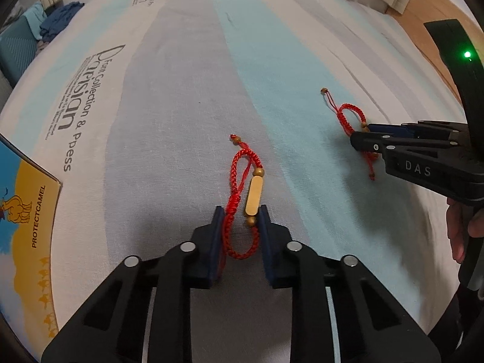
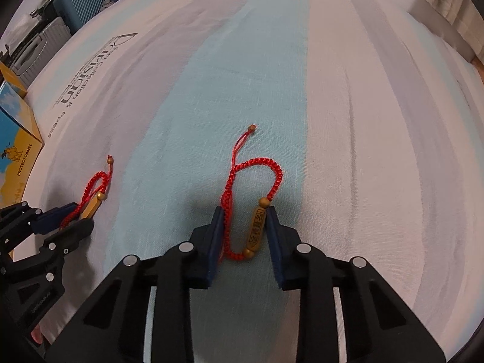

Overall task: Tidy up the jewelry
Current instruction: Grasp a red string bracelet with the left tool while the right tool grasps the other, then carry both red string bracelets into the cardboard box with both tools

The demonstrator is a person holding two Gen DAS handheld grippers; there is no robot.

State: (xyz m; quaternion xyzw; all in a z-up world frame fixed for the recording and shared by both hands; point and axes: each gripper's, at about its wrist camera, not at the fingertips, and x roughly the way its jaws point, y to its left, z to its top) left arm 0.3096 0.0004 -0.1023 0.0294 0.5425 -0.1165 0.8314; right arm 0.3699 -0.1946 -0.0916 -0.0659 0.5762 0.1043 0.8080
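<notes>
Two red braided cord bracelets with gold beads lie on a striped bed sheet. In the left wrist view, my left gripper [image 1: 241, 214] straddles the first bracelet [image 1: 239, 187], whose plain gold bar bead sits between the blue pads; the jaws stand narrowly apart around it. In the right wrist view, my right gripper [image 2: 245, 214] straddles the second bracelet [image 2: 257, 181], whose engraved gold bead lies between the pads. Each gripper also shows in the other view: the right gripper [image 1: 363, 134] and the left gripper [image 2: 78, 217]. Whether either one pinches its bracelet is unclear.
A blue and yellow cardboard box [image 1: 21, 199] sits at the left on the bed. Suitcases [image 2: 75, 3] and piled clothes stand beyond the far left edge. Wooden floor [image 1: 429, 9] and curtains lie past the right edge. The sheet [image 1: 169, 96] carries printed lettering.
</notes>
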